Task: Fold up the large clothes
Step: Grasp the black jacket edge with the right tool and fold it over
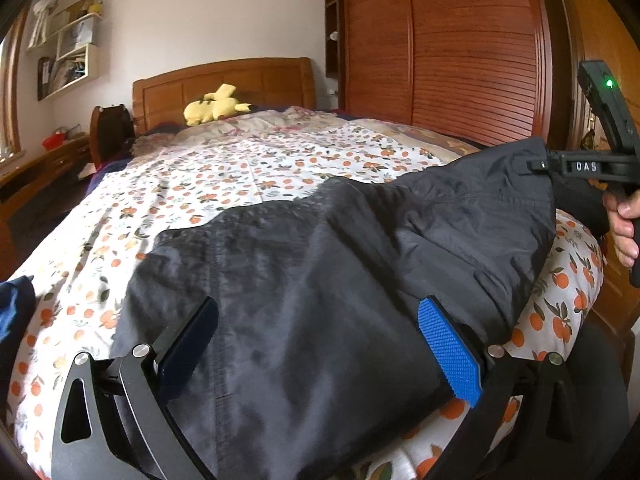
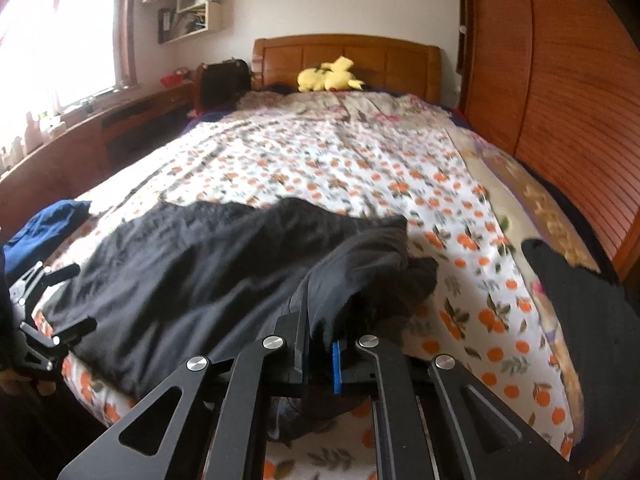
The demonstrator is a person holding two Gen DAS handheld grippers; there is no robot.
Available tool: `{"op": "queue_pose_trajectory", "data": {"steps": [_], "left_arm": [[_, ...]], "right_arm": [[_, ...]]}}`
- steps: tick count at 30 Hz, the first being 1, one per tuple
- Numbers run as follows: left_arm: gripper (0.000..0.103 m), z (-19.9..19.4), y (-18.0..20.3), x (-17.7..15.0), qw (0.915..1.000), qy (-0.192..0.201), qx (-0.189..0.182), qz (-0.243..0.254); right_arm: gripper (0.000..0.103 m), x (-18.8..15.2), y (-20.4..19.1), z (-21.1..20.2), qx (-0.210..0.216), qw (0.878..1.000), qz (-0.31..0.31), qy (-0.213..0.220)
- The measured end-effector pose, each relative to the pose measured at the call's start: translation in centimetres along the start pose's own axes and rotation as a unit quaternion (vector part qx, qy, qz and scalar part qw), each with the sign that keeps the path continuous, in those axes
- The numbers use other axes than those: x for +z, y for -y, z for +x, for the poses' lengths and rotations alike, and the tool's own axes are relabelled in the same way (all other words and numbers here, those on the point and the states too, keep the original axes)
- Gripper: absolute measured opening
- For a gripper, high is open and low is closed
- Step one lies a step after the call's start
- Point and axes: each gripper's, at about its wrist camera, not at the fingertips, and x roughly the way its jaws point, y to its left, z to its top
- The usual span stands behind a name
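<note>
Right tool (image 2: 316, 344) clamped tight on a bunched corner of the black garment (image 2: 192, 272), fabric pinched between the dark pad and the blue one, that corner lifted clear of the bed (image 2: 360, 152). Seen from the left side, same tool (image 1: 538, 166) biting the raised edge of the cloth, a hand (image 1: 626, 224) wrapped round its handle. Left tool (image 1: 320, 344) wide open, fingers spread low over the garment, blue pad (image 1: 448, 356) on one side, dark pad on the other, nothing pinched. Garment spread flat across the near end of the orange-print bedspread. Blue cloth (image 2: 44, 224) bundled at the left edge of the bed. Yellow plush toy (image 2: 328, 74) up by the wooden headboard (image 2: 344, 52).
</note>
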Motion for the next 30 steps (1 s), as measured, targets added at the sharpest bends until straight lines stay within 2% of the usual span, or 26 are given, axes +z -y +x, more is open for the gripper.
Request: {"op": "queue_pose_trajectory", "data": {"steps": [6,15,22,26,29,30], "left_arm": [[0.101,-2.5,-2.9,-0.8,0.9996,0.01,0.02,-0.019],[0.101,-6.8,-8.1,-2.4,0.9968,0.023,0.05,-0.058],[0.101,-9.1,-10.6,-3.7,0.9945,0.026,0.065,-0.078],[0.101,-9.7,-11.5,-4.0,0.9933,0.027,0.07,-0.087],[0.101,-9.8,-12.0,-3.9,0.9927,0.027,0.072,-0.093],[0.101,-9.8,-12.1,-3.9,0.9925,0.027,0.072,-0.094]], "right_arm": [[0.006,2.9,-4.2,-0.5,0.023,0.999,-0.03,0.029],[0.006,5.7,-16.2,0.9,0.103,0.989,-0.096,0.042],[0.006,4.5,-22.7,3.6,0.159,0.979,-0.128,0.002],[0.008,3.0,-23.8,5.5,0.167,0.976,-0.134,-0.043],[0.019,2.7,-23.6,5.4,0.168,0.977,-0.126,-0.047],[0.032,2.9,-23.4,5.0,0.172,0.977,-0.119,-0.043]]}}
